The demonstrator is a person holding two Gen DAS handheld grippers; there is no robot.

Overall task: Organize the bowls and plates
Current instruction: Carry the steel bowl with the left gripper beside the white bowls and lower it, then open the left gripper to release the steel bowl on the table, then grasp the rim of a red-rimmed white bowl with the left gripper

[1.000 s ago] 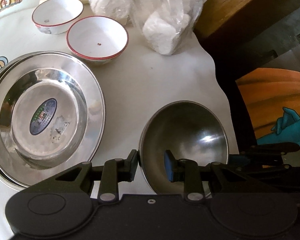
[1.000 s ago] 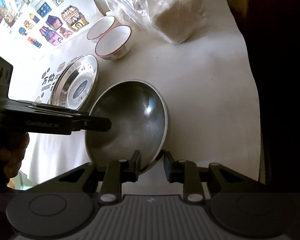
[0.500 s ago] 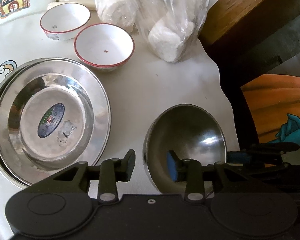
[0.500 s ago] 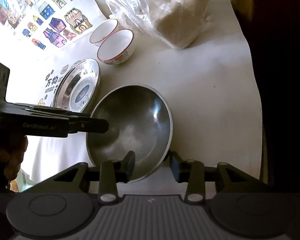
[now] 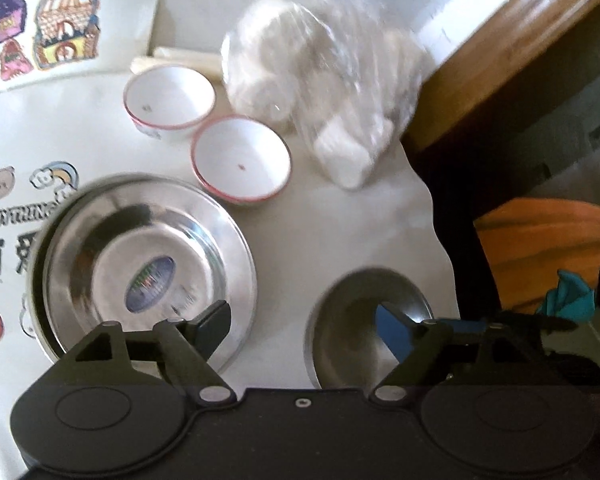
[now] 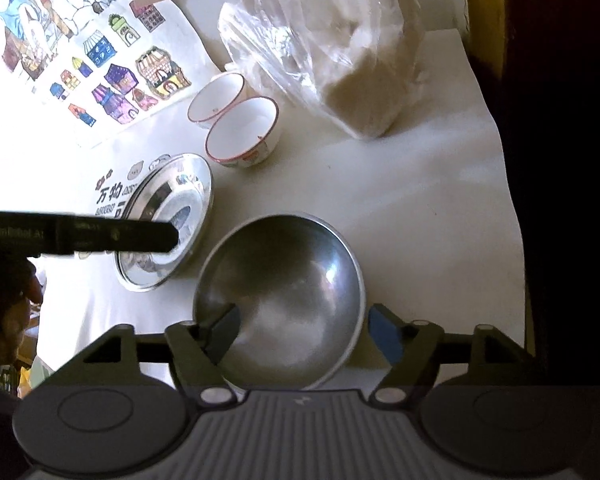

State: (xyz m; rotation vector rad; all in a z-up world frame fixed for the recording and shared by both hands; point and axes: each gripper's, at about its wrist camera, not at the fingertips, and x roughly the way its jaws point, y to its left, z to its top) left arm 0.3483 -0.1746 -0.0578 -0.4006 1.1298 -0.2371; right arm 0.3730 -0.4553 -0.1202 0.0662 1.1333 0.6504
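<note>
Left gripper [image 5: 302,322]: fingers [image 5: 212,320] spread wide, having just been opening, grasping nothing. The gap between them lies over bare cloth; the blue-padded finger overlaps the near rim of the steel bowl [image 5: 352,320] in view, with no grip on it.

Right gripper [image 6: 302,326]: fingers [image 6: 384,330] released, also just opened. Steel bowl [image 6: 284,292] sits upright on the surface directly ahead, its near rim between the two fingers and untouched by either pad.

Stainless plate [image 5: 148,264]: ahead and left of the left fingers, oval label at its centre, resting on a second steel rim that shows at its left edge. In the right wrist view the left gripper's black finger reaches across this plate.

Two white bowls with red rims: nearer one [image 5: 242,160] beyond the plate, farther one [image 5: 170,98] just beside it, both upright and empty.

Clear plastic bag [image 5: 324,92] of white lumps: far ahead, right of the white bowls.

Surface [image 5: 332,224]: white cloth; printed cartoon houses [image 5: 66,26] at far left.

Wooden furniture edge [image 5: 512,36]: far right.
</note>
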